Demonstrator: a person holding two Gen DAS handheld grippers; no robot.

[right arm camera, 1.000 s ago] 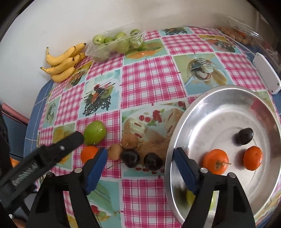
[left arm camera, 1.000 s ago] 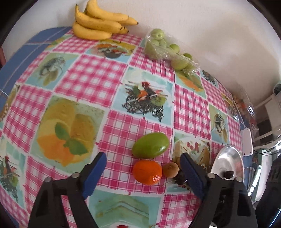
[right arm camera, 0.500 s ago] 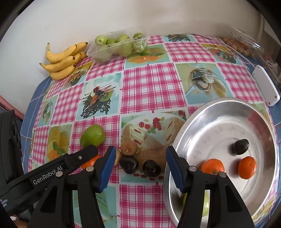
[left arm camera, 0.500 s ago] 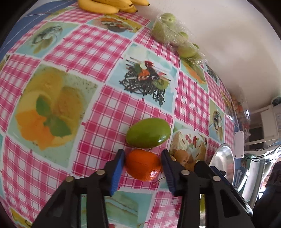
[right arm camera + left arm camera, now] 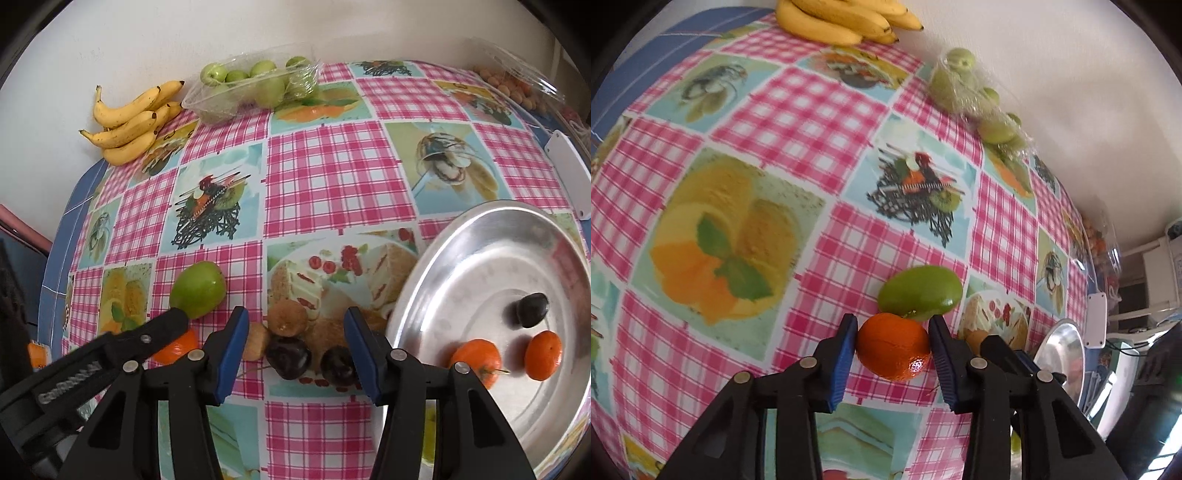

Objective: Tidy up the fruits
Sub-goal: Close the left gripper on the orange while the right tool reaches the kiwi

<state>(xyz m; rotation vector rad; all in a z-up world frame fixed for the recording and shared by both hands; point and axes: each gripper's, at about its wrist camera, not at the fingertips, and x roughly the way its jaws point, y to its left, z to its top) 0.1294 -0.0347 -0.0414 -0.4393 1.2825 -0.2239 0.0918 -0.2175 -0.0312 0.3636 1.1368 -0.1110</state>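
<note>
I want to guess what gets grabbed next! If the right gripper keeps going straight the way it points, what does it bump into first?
Probably the two dark plums: the right gripper is open with one plum and another between its fingers. The brown kiwi lies just beyond. Depth is hard to judge.

On the desk, the bananas lie at the upper left of the right wrist frame, the tray of apples just right of them. The metal plate fills the lower right, holding a plum above two tangerines. At lower centre, two plums lie below a kiwi; the mango sits left.
</note>
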